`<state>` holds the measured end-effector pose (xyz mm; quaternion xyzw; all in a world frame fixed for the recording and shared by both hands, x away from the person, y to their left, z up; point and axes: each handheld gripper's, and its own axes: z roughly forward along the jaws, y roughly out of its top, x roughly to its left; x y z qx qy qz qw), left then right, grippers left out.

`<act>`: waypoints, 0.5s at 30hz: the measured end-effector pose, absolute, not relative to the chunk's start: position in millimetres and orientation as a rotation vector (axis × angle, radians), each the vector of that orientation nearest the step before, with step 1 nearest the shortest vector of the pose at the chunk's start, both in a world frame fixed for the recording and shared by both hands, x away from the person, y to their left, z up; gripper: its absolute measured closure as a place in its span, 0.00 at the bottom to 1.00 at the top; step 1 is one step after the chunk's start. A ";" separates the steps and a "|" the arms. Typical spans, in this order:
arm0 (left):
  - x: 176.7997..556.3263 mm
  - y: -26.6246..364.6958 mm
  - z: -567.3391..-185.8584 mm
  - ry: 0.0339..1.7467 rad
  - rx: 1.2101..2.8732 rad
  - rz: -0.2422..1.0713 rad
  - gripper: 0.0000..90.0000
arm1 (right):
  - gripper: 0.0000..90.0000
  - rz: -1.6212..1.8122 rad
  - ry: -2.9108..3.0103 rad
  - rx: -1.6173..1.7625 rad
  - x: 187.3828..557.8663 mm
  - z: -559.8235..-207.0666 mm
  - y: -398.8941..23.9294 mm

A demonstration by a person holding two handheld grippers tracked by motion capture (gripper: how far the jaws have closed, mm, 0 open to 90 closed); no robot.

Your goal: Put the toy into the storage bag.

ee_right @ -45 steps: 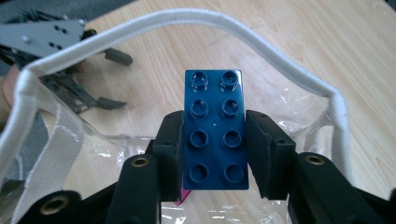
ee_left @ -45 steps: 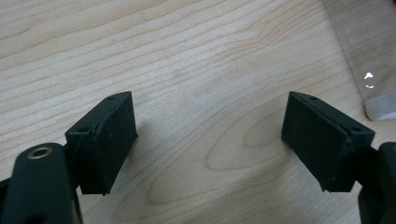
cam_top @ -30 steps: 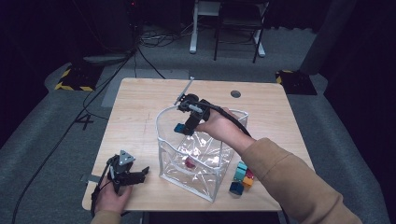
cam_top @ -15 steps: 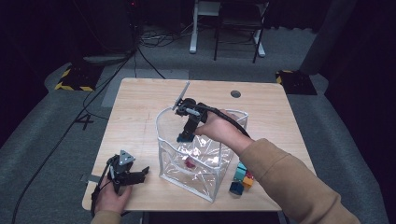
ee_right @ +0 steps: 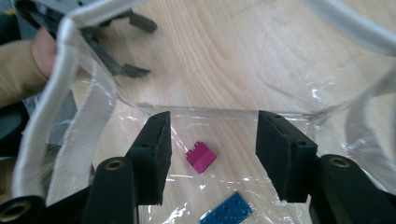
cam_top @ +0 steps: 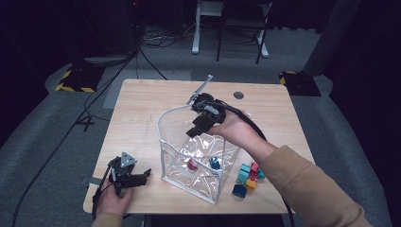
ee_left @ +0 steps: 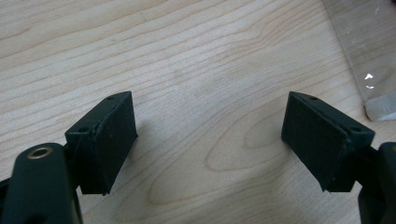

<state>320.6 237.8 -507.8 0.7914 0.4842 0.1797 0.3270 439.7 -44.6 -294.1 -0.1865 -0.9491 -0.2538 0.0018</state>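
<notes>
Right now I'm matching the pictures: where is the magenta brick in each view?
High view: magenta brick on the clear bag's floor, lower centre.
Left gripper view: not in it.
Right gripper view: brick centre, between the black jaws.
Shared landmark: the blue brick beside it.

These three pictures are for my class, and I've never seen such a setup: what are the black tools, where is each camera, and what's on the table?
A person sits at a wooden table with a hand-held two-jaw gripper in each hand. The high view looks down from above. The other two cameras ride on the grippers, looking along their black jaws. The left gripper rests near the table's front edge, jaws open, nothing between them. The right gripper hangs over a clear plastic bag; its jaws have just been opening and hold nothing. In the bag lie a magenta brick and a blue brick. More coloured bricks lie beside the bag.
</notes>
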 end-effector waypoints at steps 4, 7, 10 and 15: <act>320.6 237.8 -507.8 1.269 2.073 0.470 0.20 | 0.52 -0.956 -2.941 -0.600 431.9 -278.1 -70.4; 320.6 237.8 -507.8 1.268 2.074 0.471 0.20 | 0.51 -1.058 -2.906 -0.607 427.0 -269.9 -87.7; 320.6 237.9 -507.8 1.268 2.074 0.471 0.20 | 0.50 -1.141 -2.883 -0.624 421.6 -262.7 -106.8; 320.6 237.9 -507.8 1.268 2.074 0.471 0.20 | 0.50 -1.298 -2.853 -0.664 410.3 -252.8 -144.1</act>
